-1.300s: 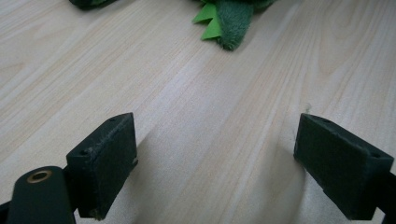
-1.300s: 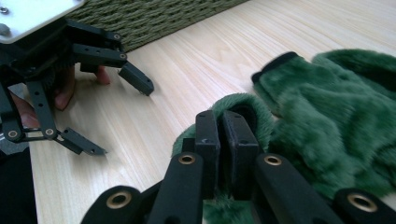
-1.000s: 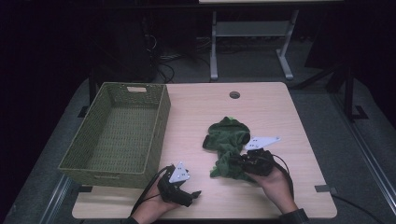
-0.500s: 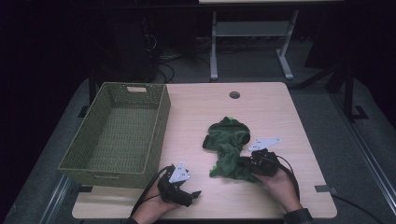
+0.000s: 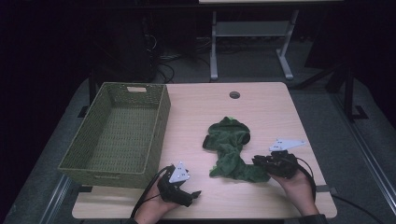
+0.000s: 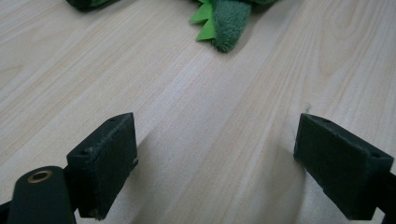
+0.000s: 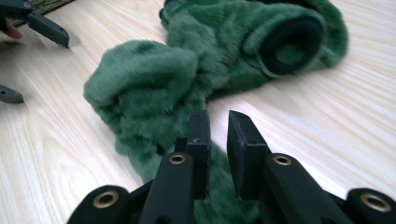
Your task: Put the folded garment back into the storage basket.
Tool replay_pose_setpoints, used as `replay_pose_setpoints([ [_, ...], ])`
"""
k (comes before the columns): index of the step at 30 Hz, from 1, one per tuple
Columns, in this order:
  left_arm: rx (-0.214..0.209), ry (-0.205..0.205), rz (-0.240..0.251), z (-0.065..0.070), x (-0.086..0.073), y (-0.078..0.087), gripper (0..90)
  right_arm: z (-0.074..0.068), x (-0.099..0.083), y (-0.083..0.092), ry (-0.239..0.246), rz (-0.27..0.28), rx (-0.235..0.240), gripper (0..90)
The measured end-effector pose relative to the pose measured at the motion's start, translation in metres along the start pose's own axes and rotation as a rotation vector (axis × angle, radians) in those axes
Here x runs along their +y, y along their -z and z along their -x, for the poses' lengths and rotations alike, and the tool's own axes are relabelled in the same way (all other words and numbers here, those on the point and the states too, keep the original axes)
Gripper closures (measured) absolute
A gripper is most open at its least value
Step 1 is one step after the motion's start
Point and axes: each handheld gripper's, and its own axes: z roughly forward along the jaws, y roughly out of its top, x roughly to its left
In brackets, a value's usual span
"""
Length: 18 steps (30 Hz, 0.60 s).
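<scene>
A green fleece garment (image 5: 229,140) with small bright green spikes lies crumpled on the wooden table (image 5: 266,112), right of centre. My right gripper (image 5: 258,162) lies low at the garment's near right end. In the right gripper view its jaws (image 7: 218,126) stand almost together, pinching a thin edge of the fleece (image 7: 154,79) that runs under them. My left gripper (image 5: 192,195) rests near the table's front edge, apart from the garment. Its jaws (image 6: 215,140) are spread wide over bare wood, and the garment's spiky end (image 6: 229,18) lies beyond them.
A green woven basket (image 5: 161,121) with nothing inside stands on the table's left half, just beyond the left gripper. A round cable hole (image 5: 235,94) sits near the table's far edge. A metal frame (image 5: 214,46) stands on the floor behind.
My right gripper has moved to the right along the front of the table, and the garment's near end has been drawn out after it. The left gripper has stayed put.
</scene>
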Motion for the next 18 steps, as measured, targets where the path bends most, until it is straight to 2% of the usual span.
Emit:
replay_pose_setpoints([
  [12, 0.0, 0.0, 0.0, 0.0, 0.0, 0.0, 12.7, 0.014, -0.028, 0.026, -0.032, 0.007, -0.02, 75.4],
  [16, 0.0, 0.0, 0.0, 0.0, 0.0, 0.0, 12.7, 0.015, -0.038, 0.031, -0.049, -0.007, -0.02, 74.6],
  [18, 0.0, 0.0, 0.0, 0.0, 0.0, 0.0, 12.7, 0.015, -0.043, 0.033, -0.043, -0.012, -0.024, 74.3],
])
